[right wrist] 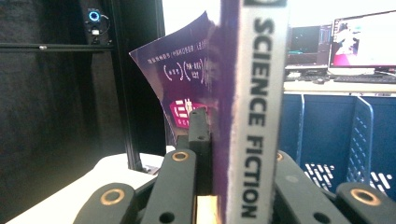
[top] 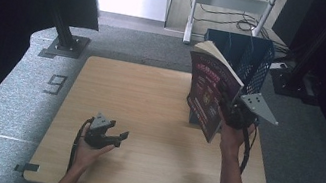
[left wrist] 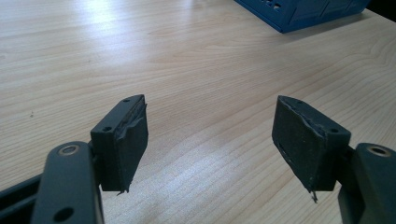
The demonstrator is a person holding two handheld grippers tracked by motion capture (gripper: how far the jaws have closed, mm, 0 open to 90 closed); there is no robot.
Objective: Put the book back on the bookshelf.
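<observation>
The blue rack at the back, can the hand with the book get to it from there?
Probably yes. The right gripper holds the book up just in front of the blue rack, and nothing stands between them. The left gripper sits open, well off to the side.

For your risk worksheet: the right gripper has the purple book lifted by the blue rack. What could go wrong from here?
1. The right gripper pinches the purple paperback book near one edge; it may sag or slip.
2. Its loose cover curls outward and could snag the blue perforated plastic file rack.
</observation>
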